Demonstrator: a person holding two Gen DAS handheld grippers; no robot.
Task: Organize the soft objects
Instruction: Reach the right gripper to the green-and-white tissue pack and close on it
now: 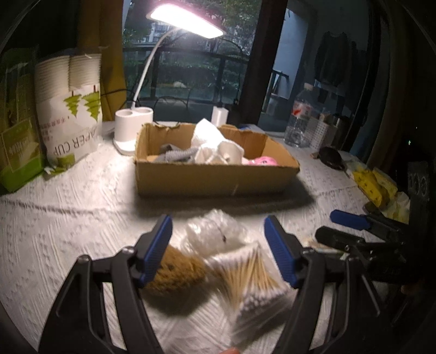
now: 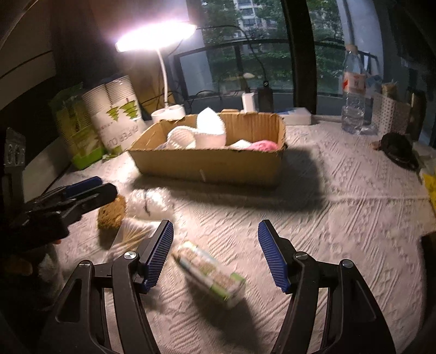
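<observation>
A cardboard box (image 1: 215,178) stands mid-table holding white soft items, a grey cloth and a pink toy (image 1: 263,161); it also shows in the right wrist view (image 2: 207,163). My left gripper (image 1: 218,245) is open above a brown scrubby sponge (image 1: 174,275), a clear plastic bag (image 1: 215,231) and a pack of cotton swabs (image 1: 250,283). My right gripper (image 2: 215,253) is open over a small green-and-white tissue pack (image 2: 212,273) lying on the cloth. The left gripper also appears at the left of the right wrist view (image 2: 81,190).
A lit desk lamp (image 1: 188,20) stands behind the box. A paper-cup bag (image 1: 70,109) and a green pack (image 1: 16,130) stand at the left. A water bottle (image 2: 353,92), a dark object (image 2: 396,149) and yellow packets (image 1: 373,185) are at the right.
</observation>
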